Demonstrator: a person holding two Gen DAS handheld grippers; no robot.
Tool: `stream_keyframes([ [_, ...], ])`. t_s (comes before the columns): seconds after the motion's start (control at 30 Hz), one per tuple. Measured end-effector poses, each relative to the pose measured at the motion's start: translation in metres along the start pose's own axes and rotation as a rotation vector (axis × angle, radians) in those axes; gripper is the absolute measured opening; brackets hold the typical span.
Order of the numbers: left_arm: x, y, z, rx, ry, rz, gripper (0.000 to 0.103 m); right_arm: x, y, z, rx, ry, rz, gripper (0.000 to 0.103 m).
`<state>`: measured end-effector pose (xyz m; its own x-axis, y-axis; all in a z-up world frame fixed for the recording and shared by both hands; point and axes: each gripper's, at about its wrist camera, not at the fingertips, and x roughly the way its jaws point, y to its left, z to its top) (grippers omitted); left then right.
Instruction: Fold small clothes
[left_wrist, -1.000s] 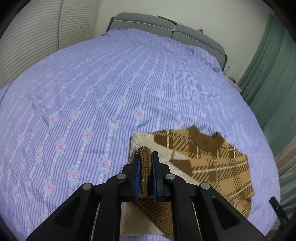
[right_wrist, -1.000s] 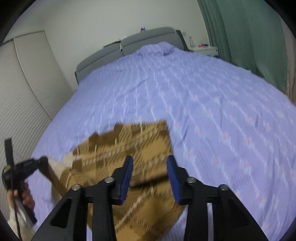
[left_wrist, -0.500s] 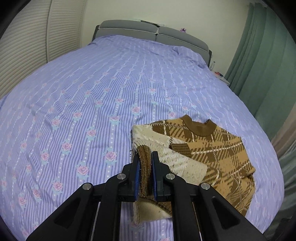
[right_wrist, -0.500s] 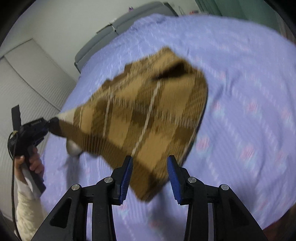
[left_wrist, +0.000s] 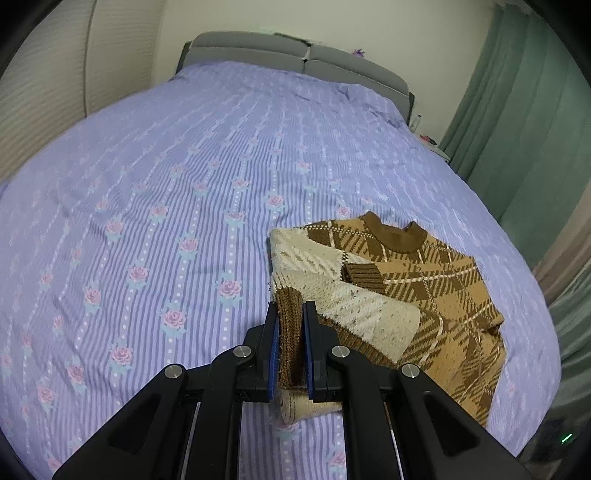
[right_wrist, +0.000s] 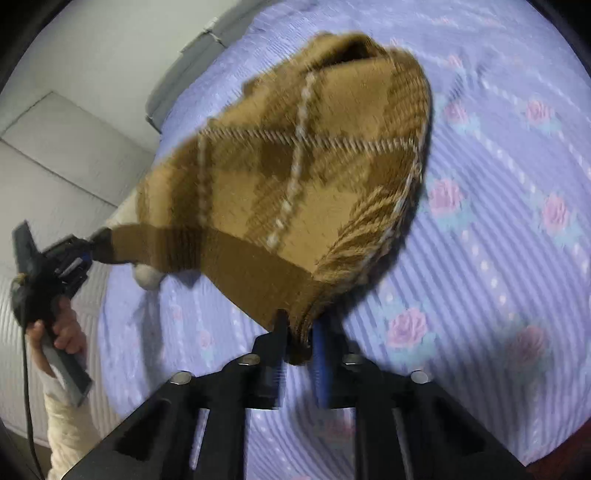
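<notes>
A small brown and tan plaid sweater (left_wrist: 436, 280) lies on the purple flowered bedspread (left_wrist: 184, 206), its cream inside showing on a folded-over left part. My left gripper (left_wrist: 290, 325) is shut on the sweater's brown ribbed hem at the lower left corner. In the right wrist view the sweater (right_wrist: 295, 177) is lifted, its hem stretched between both grippers. My right gripper (right_wrist: 300, 332) is shut on the hem's right corner. The left gripper (right_wrist: 79, 254) shows at the far left, held by a hand.
The bedspread (right_wrist: 498, 258) covers the whole bed. A grey headboard (left_wrist: 295, 55) stands at the far end, green curtains (left_wrist: 524, 110) to the right, and white slatted doors (left_wrist: 44, 85) to the left. The bed's near edge is just below the grippers.
My right gripper has moved down to the sweater's hem and shut on its right corner. The hem is now lifted and stretched between both grippers. The left gripper kept its hold.
</notes>
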<state>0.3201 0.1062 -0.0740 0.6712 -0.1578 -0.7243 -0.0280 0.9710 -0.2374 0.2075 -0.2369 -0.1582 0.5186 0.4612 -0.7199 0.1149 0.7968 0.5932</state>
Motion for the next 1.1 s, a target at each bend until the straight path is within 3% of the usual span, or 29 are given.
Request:
stream_keyframes([
  [0.17,-0.024,-0.014,0.003,0.002,-0.053,-0.023,0.012,-0.062,0.017,0.034,-0.032,-0.198,0.075,0.012],
  [0.3,-0.046,-0.022,0.016,-0.048,-0.113,-0.052,0.012,-0.115,0.04,0.083,-0.087,-0.383,0.124,0.011],
  [0.47,-0.059,-0.03,0.043,-0.101,-0.184,-0.03,0.011,-0.138,0.058,0.135,-0.142,-0.505,0.088,0.011],
  [0.57,-0.05,-0.03,0.058,-0.125,-0.193,-0.027,0.011,-0.137,0.057,0.168,-0.141,-0.525,0.061,0.011],
  [0.7,-0.008,-0.023,0.073,-0.135,-0.107,-0.02,0.011,-0.11,0.062,0.207,-0.149,-0.496,0.023,0.011],
  [0.9,0.031,-0.014,0.079,-0.089,-0.085,0.104,0.011,-0.051,0.056,0.252,-0.165,-0.413,-0.086,0.011],
  [0.97,0.033,-0.013,0.079,-0.074,-0.093,0.107,0.018,-0.037,0.053,0.261,-0.164,-0.397,-0.114,0.011],
  [1.03,0.033,-0.015,0.077,-0.036,-0.096,0.106,0.036,-0.022,0.051,0.267,-0.16,-0.354,-0.107,0.012],
  [1.1,0.034,-0.018,0.072,0.023,-0.095,0.1,0.039,-0.009,0.049,0.273,-0.16,-0.307,-0.117,0.023],
])
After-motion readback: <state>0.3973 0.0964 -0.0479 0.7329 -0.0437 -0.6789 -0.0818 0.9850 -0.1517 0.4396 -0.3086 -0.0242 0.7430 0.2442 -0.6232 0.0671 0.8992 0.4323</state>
